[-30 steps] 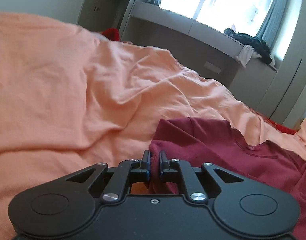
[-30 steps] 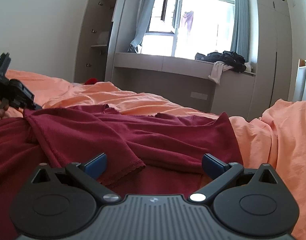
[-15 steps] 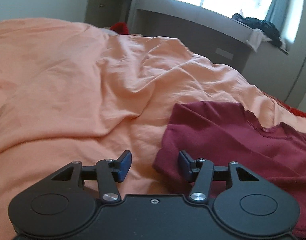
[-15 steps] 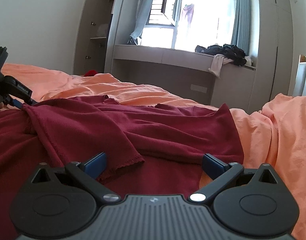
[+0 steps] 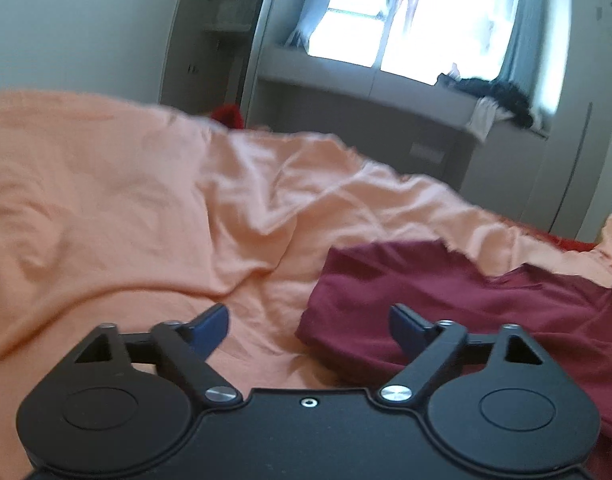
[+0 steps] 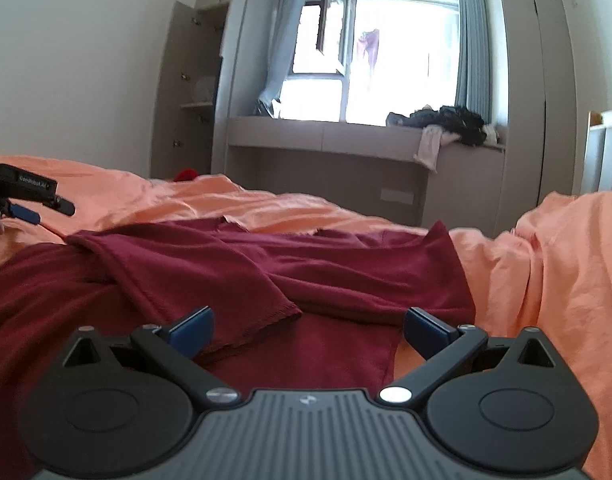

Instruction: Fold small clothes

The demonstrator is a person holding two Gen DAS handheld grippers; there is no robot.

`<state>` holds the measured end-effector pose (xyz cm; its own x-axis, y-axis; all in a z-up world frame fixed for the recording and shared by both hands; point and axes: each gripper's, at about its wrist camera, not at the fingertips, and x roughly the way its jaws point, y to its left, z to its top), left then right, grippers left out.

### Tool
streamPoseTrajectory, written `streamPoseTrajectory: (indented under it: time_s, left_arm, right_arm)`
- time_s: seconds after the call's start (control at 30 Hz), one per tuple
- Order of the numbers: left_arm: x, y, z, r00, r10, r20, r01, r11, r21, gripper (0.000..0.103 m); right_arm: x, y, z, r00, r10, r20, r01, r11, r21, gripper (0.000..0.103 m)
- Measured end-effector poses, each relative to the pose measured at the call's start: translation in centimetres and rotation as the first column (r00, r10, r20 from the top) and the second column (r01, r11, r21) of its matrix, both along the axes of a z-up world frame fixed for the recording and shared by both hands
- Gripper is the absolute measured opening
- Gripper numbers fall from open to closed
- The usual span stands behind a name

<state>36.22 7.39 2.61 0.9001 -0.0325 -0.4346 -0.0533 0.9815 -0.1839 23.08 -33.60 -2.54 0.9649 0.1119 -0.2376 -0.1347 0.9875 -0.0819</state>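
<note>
Item: maroon garment (image 6: 266,272), spread on the orange bedsheet (image 5: 106,208), partly folded, one sleeve (image 6: 194,276) laid across the body.

Left gripper (image 5: 306,326): jaws opening, nothing between the blue pads. The near corner of the garment lies just ahead and to the right of its right fingertip (image 5: 403,322), flat on the sheet. In the right wrist view this gripper (image 6: 24,210) sits at the far left, beyond the garment's folded shoulder edge, apart from the cloth.

Right gripper (image 6: 307,328): jaws wide apart, empty. The sleeve's hemmed cuff lies just ahead of its left fingertip (image 6: 192,328); the garment's lower edge passes under and ahead of the right one.

Background: window ledge with a dark clothes pile (image 6: 445,124), well beyond both grippers; not part of the fold.

Risks, as judged:
- The sleeve lies slanted and rumpled; folding over it may lock in a crooked crease.
- Soft bedding gives under pressure; a low pinch may take the sheet together with the garment, dragging both.
- The released corner is loose, so a pull from the right side could slide it out of line.
</note>
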Motion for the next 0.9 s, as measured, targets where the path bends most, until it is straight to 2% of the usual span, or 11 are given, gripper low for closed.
streamPoseTrajectory:
  time_s: [0.1, 0.23, 0.4, 0.53, 0.63, 0.73, 0.9]
  left_arm:
    - [-3.5, -0.4, 0.7, 0.998, 0.000, 0.069, 0.001, 1.000, -0.009, 0.102]
    - [-8.3, -1.6, 0.1, 0.989, -0.035, 0.142, 0.030, 0.999, 0.038, 0.102]
    - [-13.5, -3.0, -1.2, 0.984, -0.067, 0.167, 0.048, 0.992, 0.117, 0.102]
    - [-17.2, -3.7, -1.6, 0.980, -0.107, 0.166, 0.080, 0.984, 0.160, 0.102]
    - [-19.8, -4.2, -1.7, 0.979, -0.128, 0.162, 0.099, 0.979, 0.176, 0.102]
    - [-21.8, -4.8, -2.5, 0.978, -0.152, 0.146, 0.123, 0.974, 0.189, 0.102]
    - [-23.6, -5.6, -4.3, 0.979, -0.175, 0.101, 0.153, 0.969, 0.195, 0.102]
  right_arm:
    - [-2.1, 0.1, 0.2, 0.999, 0.030, 0.038, -0.029, 0.999, -0.024, 0.103]
    - [-5.0, 0.4, -0.3, 0.998, 0.055, 0.027, -0.054, 0.997, -0.049, 0.103]
    - [-8.8, 0.6, -0.9, 0.991, 0.135, -0.002, -0.134, 0.985, -0.112, 0.103]
    - [-11.5, 1.5, -2.0, 0.982, 0.176, -0.062, -0.186, 0.956, -0.225, 0.103]
    - [-13.1, 2.7, -3.4, 0.974, 0.193, -0.116, -0.221, 0.912, -0.345, 0.103]
    - [-14.2, 4.3, -5.2, 0.965, 0.193, -0.177, -0.256, 0.842, -0.475, 0.103]
    - [-14.6, 6.1, -8.0, 0.971, 0.106, -0.213, -0.222, 0.722, -0.655, 0.103]
